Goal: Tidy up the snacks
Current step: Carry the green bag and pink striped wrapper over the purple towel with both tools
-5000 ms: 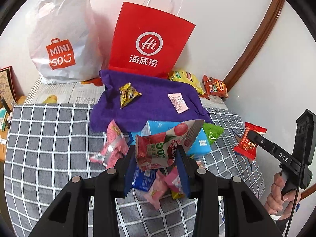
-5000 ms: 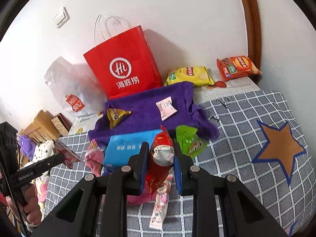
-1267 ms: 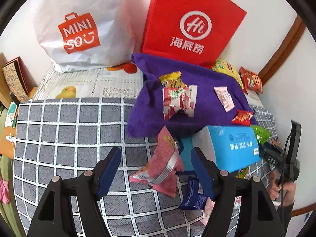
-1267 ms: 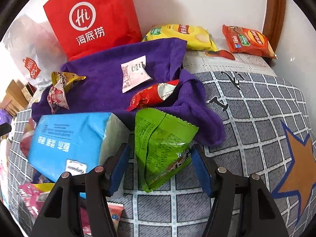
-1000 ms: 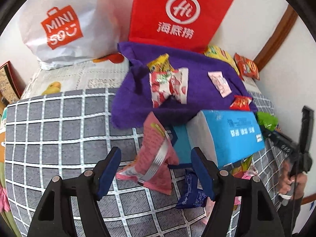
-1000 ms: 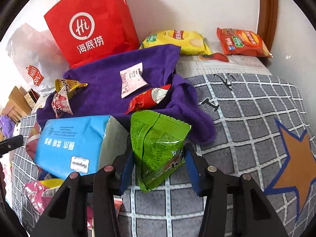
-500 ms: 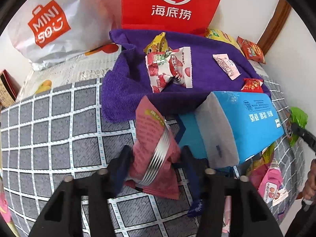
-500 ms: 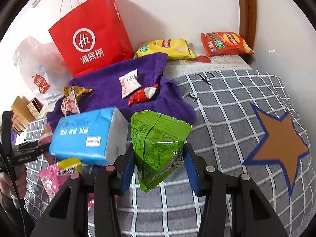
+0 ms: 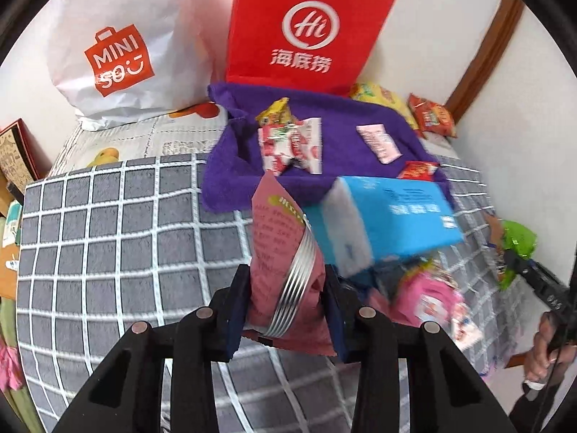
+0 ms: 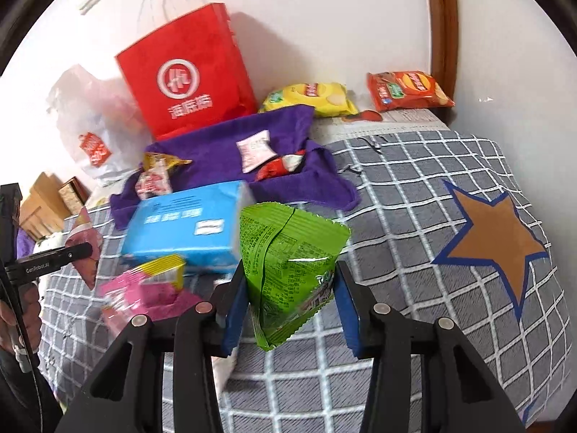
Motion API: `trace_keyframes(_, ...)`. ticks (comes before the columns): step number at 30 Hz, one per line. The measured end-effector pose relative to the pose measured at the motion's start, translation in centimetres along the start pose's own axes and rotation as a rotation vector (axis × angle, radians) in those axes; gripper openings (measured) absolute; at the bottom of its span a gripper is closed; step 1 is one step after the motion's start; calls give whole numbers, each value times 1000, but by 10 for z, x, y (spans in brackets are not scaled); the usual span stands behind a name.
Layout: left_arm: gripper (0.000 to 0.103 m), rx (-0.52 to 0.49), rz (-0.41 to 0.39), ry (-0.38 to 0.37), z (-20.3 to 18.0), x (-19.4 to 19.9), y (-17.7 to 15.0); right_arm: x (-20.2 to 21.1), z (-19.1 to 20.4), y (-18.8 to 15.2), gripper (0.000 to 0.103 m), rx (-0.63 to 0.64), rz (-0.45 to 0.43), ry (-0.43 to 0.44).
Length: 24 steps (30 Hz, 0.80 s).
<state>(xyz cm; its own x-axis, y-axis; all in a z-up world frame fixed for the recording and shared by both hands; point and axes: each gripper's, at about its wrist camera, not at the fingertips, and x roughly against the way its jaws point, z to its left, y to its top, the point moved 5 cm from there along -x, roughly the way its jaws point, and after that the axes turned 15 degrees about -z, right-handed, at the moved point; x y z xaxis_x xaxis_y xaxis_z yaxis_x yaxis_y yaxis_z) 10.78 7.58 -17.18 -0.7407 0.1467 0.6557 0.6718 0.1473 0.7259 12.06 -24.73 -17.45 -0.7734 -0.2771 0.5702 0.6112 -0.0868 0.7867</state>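
L: my left gripper (image 9: 286, 306) closing, pads clamped on pink packet (image 9: 285, 263) | R: my right gripper (image 10: 288, 303) closing, pinched green packet (image 10: 288, 263), both clear of blanket (image 10: 414, 195) | judged: carry level to purple cloth (image 10: 223, 158), release late

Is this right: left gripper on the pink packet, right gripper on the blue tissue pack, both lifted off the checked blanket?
Not quite. The right gripper holds the green snack bag, not the blue tissue pack, which lies behind it in the right wrist view. The left gripper is closing on the pink packet.
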Motion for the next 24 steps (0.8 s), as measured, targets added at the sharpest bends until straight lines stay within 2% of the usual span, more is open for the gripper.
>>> trace_keyframes(12,37,8,-56,-42,-43,60,-16,52,42,-6,44,30,-39,37)
trace_keyframes(24,37,-11,-98,-95,-82,87,-19,73,59,0,44,30,-53,47)
